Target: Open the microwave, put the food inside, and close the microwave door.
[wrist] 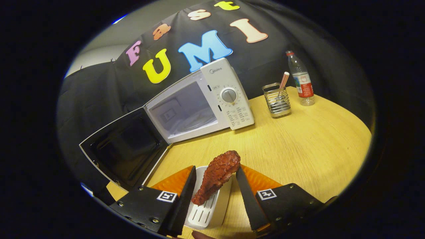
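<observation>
1. I am looking out over a round-edged wooden table [298,139], its pale yellow grain running away from me toward the far side.
2. A black cloth wall [99,89] is hanging behind the table, draping in soft folds along the far and left sides.
3. Above the cloth on the far left, a plain pale wall [99,54] is showing, with a bright strip of light [119,19] glowing along its top.
4. On the far right of the table, a metal wire holder [276,100] is standing with a striped straw [284,80] leaning in it.
5. Just right of that, a clear plastic bottle [301,79] is standing upright near the table's far edge.
6. Warm light is falling evenly across the tabletop.
</observation>
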`<state>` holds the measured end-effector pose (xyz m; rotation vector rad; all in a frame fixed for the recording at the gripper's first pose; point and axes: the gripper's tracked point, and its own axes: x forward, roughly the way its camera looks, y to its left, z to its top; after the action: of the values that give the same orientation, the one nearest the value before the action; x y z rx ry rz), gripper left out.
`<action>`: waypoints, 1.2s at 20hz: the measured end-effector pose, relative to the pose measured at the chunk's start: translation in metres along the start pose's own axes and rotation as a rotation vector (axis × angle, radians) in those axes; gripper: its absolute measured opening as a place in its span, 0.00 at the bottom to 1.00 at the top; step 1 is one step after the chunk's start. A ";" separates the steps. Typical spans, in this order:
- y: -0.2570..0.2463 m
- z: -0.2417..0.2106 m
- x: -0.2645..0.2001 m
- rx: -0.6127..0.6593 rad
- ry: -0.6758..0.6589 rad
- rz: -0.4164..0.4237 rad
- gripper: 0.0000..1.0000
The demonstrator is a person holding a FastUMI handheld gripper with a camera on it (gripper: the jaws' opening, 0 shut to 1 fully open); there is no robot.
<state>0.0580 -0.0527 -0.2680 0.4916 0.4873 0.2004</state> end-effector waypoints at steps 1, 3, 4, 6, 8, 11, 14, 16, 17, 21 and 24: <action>0.003 -0.002 0.005 0.029 0.007 0.029 0.73; 0.004 -0.002 0.013 0.108 0.005 0.067 0.73; -0.001 -0.004 0.018 0.147 0.006 0.064 0.63; -0.006 -0.002 0.022 0.213 0.003 0.087 0.33; 0.002 -0.009 0.021 0.262 0.003 0.133 0.28; -0.002 0.006 0.015 0.317 -0.056 0.170 0.15; 0.004 0.016 0.012 0.338 -0.089 0.194 0.15; 0.007 0.021 0.010 0.358 -0.094 0.196 0.15; 0.009 0.022 0.008 0.352 -0.091 0.202 0.15; 0.019 0.029 0.008 0.372 -0.093 0.200 0.15; 0.042 0.050 0.008 0.345 -0.121 0.217 0.15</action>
<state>0.0871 -0.0345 -0.2120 0.8899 0.3504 0.2948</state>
